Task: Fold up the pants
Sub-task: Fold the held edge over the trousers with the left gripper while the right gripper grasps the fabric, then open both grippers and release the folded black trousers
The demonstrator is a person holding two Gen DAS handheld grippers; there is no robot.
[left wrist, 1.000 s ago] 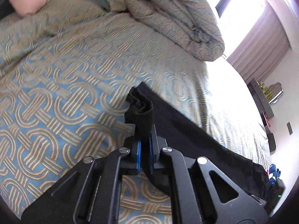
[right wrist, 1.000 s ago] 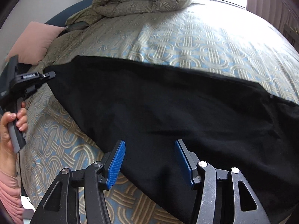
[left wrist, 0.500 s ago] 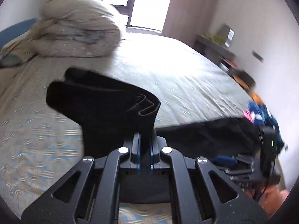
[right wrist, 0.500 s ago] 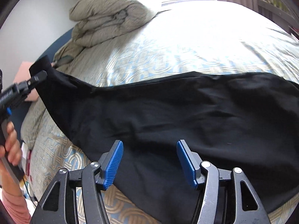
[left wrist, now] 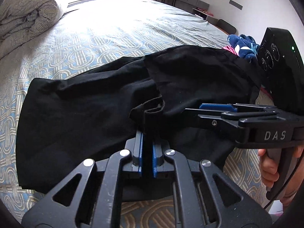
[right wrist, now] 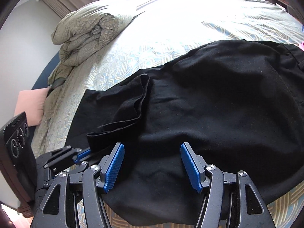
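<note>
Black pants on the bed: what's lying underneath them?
Under the black pants only the patterned bedspread shows around their edges. The folded-over leg end lies on top; whatever is beneath the cloth is covered.

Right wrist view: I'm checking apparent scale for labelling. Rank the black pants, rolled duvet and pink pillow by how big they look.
1. black pants, though nearest the camera
2. rolled duvet
3. pink pillow, partly hidden

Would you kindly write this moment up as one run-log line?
step: fold pants | left tool: shut on pants hem, over waist half | right tool: open, above pants | surface: bed
</note>
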